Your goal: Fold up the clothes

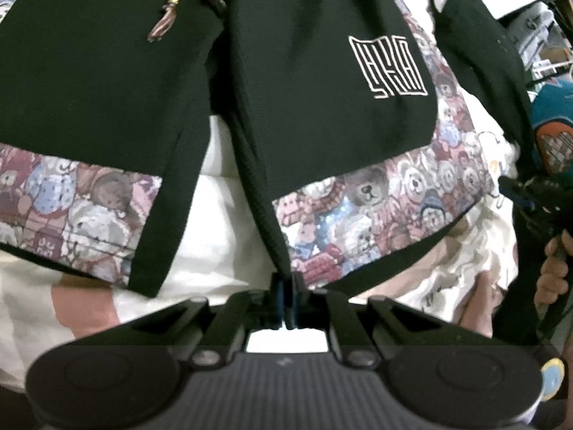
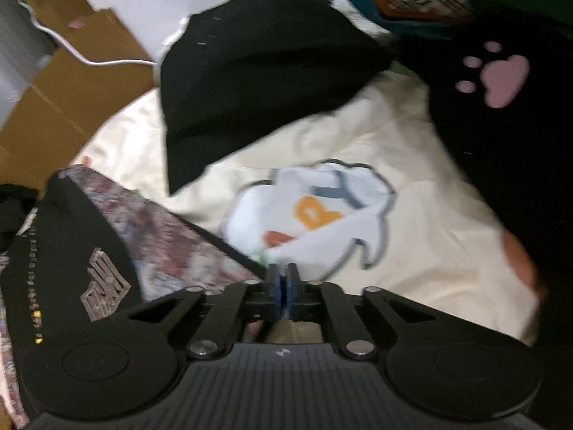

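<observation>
The left gripper (image 1: 286, 292) has its fingers pressed together on the inner hem of the black shorts (image 1: 304, 82), at the crotch seam between the two legs. The shorts lie spread on a cream sheet (image 1: 222, 222), with teddy-bear trim (image 1: 376, 208) along each hem and a white logo (image 1: 388, 66) on one leg. The right gripper (image 2: 284, 292) shows its fingers nearly together, nothing visibly between them, just beside the shorts' trim edge. A black garment (image 2: 250, 89) lies beyond.

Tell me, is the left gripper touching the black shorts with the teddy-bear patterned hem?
Touching. The left wrist view shows the left gripper closed on the inner black edge of the shorts, with the fabric rising straight out from between its pads.
</observation>
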`<state>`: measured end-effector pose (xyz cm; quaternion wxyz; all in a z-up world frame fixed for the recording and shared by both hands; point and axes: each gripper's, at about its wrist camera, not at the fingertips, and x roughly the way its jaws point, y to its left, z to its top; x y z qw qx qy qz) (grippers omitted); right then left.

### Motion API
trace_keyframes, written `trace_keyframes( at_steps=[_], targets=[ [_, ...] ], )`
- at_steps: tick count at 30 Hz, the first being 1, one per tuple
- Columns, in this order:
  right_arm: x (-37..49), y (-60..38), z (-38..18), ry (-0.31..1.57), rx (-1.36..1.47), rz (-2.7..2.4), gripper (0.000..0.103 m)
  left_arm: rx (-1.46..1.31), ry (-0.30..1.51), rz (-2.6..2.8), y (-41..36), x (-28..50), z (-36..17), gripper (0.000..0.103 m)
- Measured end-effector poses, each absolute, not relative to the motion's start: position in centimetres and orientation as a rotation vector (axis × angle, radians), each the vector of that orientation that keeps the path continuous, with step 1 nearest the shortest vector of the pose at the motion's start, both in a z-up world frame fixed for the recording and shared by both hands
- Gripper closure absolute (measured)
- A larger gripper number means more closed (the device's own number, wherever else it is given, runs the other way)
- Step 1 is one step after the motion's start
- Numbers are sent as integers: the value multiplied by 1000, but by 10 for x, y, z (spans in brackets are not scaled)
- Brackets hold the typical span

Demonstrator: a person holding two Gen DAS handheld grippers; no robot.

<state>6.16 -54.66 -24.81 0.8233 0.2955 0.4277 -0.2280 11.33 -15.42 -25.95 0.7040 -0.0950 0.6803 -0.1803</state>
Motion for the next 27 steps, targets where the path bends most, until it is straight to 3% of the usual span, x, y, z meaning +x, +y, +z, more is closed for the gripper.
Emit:
trace_keyframes(
  at_steps=[2,8,10,11,12,14,15,27],
  targets=[
    [66,-543,-247,905,610,-487,33,-193,1506,-412,-157,113,-258,98],
    [75,-535,-255,952,580,-477,34,-194,1521,-410,-162,114,-265,98],
    [75,-535,-261,975,582,-463,48,-189,1523,-415,-162,114,-265,98],
    [75,-534,-263,988,585,-450,75,-186,1523,-418,-163,114,-265,98],
    [74,-533,-264,1002,575,-446,90,-184,1525,-421,-163,115,-265,98],
    [74,-531,-266,1017,557,-443,98,-189,1526,-421,-163,116,-265,98],
    [73,-531,-265,1013,560,-441,101,-191,1526,-421,-164,116,-265,99],
    [66,-536,-260,1007,505,-520,102,-138,1539,-432,-175,112,-274,98]
  ],
)
